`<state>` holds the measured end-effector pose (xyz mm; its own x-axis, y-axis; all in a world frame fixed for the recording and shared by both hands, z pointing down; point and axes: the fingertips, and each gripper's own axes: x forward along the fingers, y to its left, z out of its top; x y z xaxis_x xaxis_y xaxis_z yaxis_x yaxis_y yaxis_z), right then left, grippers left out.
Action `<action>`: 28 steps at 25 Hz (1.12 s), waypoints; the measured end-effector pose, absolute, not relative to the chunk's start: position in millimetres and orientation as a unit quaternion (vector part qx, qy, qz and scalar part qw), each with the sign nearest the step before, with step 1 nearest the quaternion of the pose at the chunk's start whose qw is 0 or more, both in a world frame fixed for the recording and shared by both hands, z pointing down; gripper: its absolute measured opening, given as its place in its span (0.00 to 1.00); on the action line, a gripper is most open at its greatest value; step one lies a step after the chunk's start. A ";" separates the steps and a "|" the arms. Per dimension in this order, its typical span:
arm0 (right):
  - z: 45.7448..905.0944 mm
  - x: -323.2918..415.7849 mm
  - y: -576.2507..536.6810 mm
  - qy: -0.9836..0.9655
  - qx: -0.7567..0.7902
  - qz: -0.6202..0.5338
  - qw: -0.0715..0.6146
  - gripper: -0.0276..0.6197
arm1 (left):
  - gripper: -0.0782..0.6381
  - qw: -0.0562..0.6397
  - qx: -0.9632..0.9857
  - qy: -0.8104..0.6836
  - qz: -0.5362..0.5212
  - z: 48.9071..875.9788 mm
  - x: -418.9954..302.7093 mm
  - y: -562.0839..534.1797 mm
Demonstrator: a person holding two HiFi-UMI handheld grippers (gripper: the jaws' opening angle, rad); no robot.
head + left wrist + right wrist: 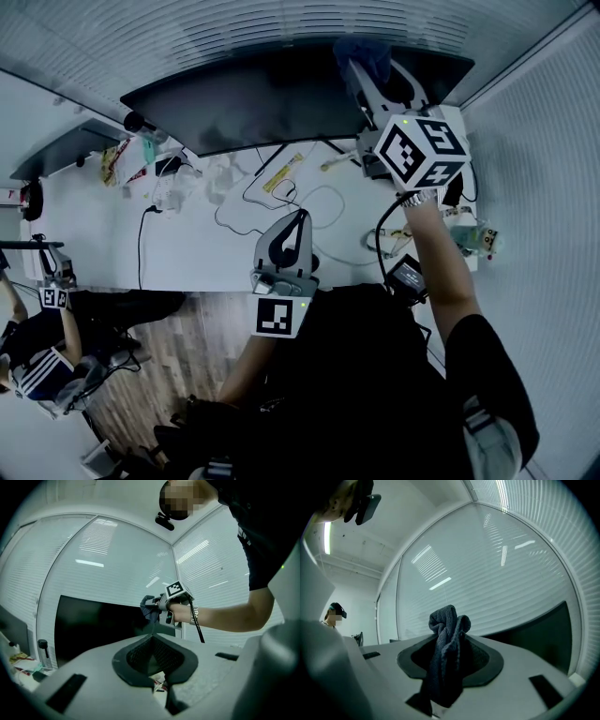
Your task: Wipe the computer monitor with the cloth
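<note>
Right gripper view: the right gripper is clamped tight on one dark cloth, bunched above its jaws.
Cloth: at the top edge of the wide black monitor, seemingly touching it.
Left gripper: jaws together, empty, over the desk.
Desk: white, strewn with cables.
Room: slatted white blinds on two walls.
Count: two grippers, one cloth.

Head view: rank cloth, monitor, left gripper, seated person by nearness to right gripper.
1. cloth, held by the right gripper
2. monitor, beside the cloth, top
3. left gripper, centre, lower
4. seated person, far lower left
</note>
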<state>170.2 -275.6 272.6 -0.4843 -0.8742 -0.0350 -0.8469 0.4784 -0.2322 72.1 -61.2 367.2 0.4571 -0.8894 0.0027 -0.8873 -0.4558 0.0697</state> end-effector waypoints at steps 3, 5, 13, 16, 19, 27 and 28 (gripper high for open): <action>271.7 187.6 -277.2 0.851 -0.511 -0.091 0.076 0.27 | 0.12 0.027 0.856 -0.516 -0.016 365.3 83.3 -61.5; 272.2 199.4 -277.9 0.848 -0.517 -0.092 0.078 0.27 | 0.12 0.028 0.857 -0.514 -0.015 365.6 90.7 -61.1; 272.3 245.4 -278.1 0.837 -0.534 -0.087 0.078 0.27 | 0.12 0.027 0.858 -0.512 -0.013 366.7 120.1 -56.5; 272.6 260.3 -279.0 0.835 -0.538 -0.085 0.079 0.27 | 0.12 0.027 0.857 -0.515 -0.011 367.7 129.8 -54.9; 273.7 272.8 -280.0 0.835 -0.539 -0.081 0.075 0.27 | 0.12 0.030 0.854 -0.519 -0.010 369.2 138.2 -54.3; 275.4 308.8 -283.0 0.830 -0.546 -0.079 0.079 0.27 | 0.12 0.027 0.851 -0.525 -0.006 371.6 160.9 -52.7; 275.0 312.5 -283.7 0.830 -0.547 -0.080 0.080 0.27 | 0.12 0.028 0.850 -0.526 -0.005 372.1 162.8 -52.6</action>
